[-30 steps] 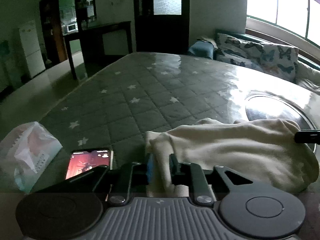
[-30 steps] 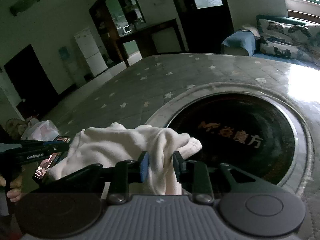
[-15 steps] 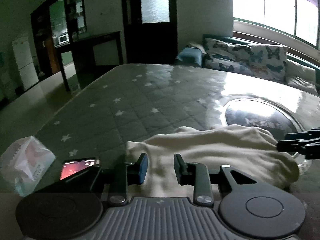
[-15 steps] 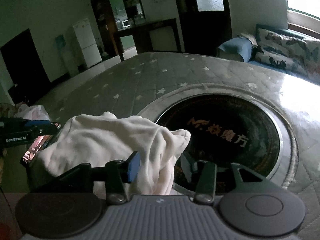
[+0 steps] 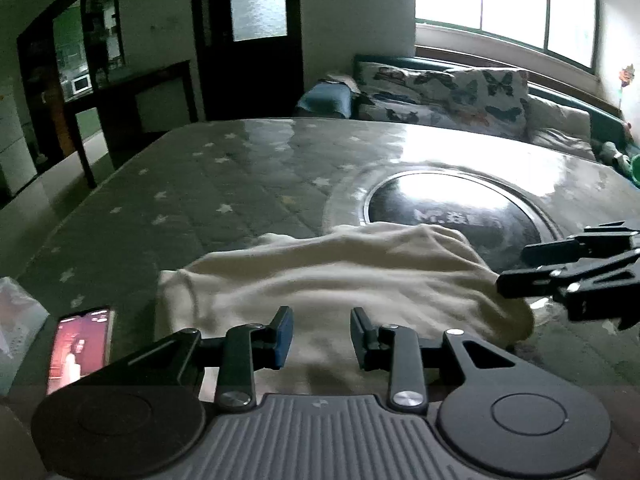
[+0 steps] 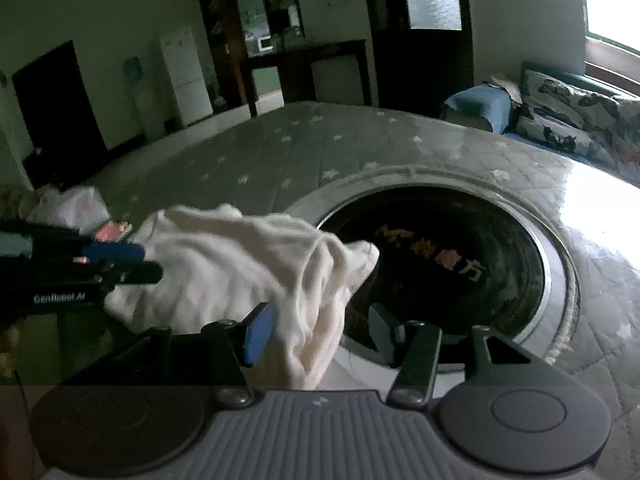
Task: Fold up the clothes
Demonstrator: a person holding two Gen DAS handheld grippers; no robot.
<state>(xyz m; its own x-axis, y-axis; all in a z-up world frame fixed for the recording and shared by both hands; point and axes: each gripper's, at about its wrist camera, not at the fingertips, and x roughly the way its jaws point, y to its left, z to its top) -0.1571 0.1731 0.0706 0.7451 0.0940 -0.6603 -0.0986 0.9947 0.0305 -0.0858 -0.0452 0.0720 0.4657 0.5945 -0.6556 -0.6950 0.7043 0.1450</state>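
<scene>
Cream garment (image 5: 340,280) heaped on table (image 5: 224,184); L hand-held gripper (image 5: 321,338) parted, empty; R hand-held gripper (image 6: 320,330) opening, cloth between.

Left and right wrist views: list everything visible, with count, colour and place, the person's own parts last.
garment: one, cream, bunched on the near table, edge over the dark disc.
table: one, grey quilted cover with pale stars.
round disc: one, black, set into the table.
phone: one, screen lit reddish, left of garment.
plastic bag: one, whitish, far left.
sofa cushions: several, butterfly print, behind the table.
fridge: one, white, back wall.
left gripper: black, blue pad, jaws apart over garment.
right gripper: black, opening, cloth loose between jaws.
</scene>
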